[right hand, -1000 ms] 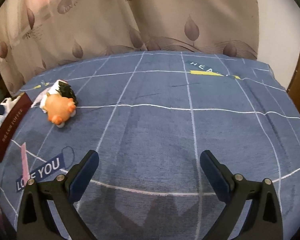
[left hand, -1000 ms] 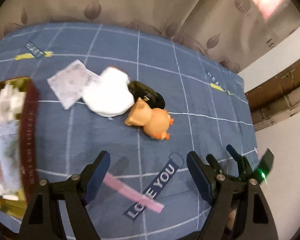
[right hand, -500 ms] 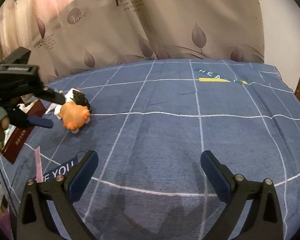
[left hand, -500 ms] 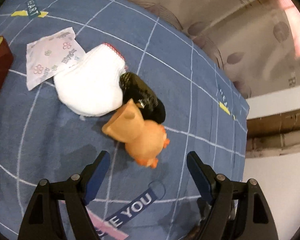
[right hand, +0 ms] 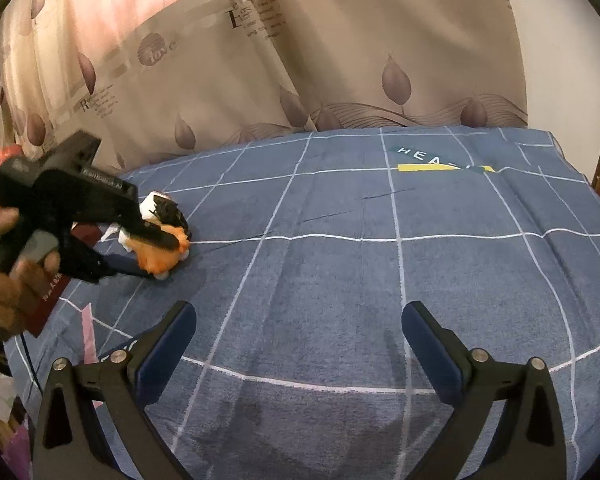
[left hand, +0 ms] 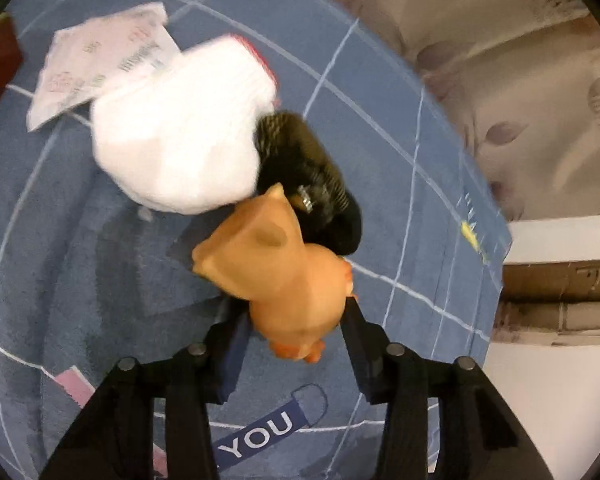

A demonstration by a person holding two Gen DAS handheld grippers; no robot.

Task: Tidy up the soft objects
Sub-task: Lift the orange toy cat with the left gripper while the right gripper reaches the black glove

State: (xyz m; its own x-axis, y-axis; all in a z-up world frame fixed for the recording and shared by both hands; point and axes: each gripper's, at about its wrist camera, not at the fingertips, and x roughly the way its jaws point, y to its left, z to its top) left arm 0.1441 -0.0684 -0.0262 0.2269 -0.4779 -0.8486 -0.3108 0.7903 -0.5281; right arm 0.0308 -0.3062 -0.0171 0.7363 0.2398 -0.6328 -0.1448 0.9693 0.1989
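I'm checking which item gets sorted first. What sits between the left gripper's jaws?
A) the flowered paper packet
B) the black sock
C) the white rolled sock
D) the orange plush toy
D: in the left wrist view the left gripper has closed its jaws against both sides of the orange plush toy; the other items lie beyond it.

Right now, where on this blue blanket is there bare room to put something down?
The wide middle of the blanket, between the open right gripper and the curtain, is bare. It is crowded around the orange toy, white bundle and black item.
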